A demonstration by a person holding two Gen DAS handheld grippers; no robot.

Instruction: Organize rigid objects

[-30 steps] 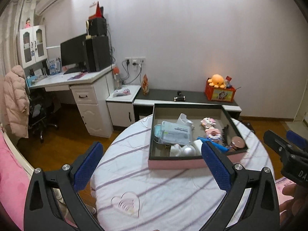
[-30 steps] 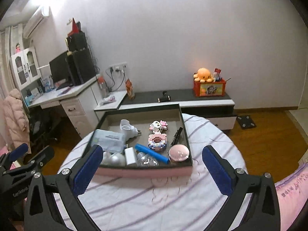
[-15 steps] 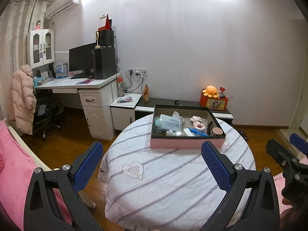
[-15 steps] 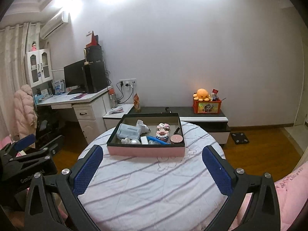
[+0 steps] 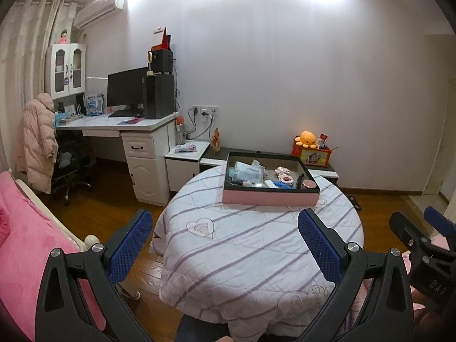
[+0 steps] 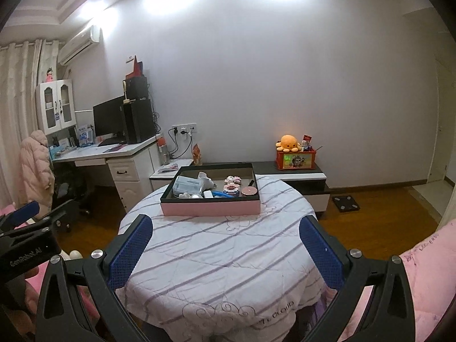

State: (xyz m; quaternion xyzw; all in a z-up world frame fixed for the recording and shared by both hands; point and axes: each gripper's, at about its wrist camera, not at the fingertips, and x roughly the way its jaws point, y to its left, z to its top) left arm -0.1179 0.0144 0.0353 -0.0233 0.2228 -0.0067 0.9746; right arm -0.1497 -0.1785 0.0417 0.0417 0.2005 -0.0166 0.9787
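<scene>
While both grippers hang back from the round tabletop (image 5: 256,245), nothing is held in either of them. The left gripper (image 5: 222,245) has its jaws spread wide and released, and only the striped cloth (image 5: 242,256) lies between them. The right gripper (image 6: 225,245) is the same, its jaws wide apart over the near part of the cloth.

The pink box (image 6: 211,208) with the dark rim stands on the far side of the tabletop, well ahead of both pairs of jaws. Seen from the left gripper it lies ahead and a little toward the right jaw; seen from the right gripper it lies ahead and about midway between the jaws. Inside the box are many small things close together: a pale blue packet (image 6: 188,185), a white cup-like piece (image 6: 205,178), a blue stick (image 6: 223,193), a round pink compact (image 6: 250,191) and two flower-shaped toys (image 6: 232,183). Their exact touching I cannot tell.

Beyond the left jaw of the left gripper a heart pattern (image 5: 201,228) is sewn on the cloth. Behind the tabletop stands a low cabinet (image 6: 296,171) with an orange plush toy (image 6: 287,142).
</scene>
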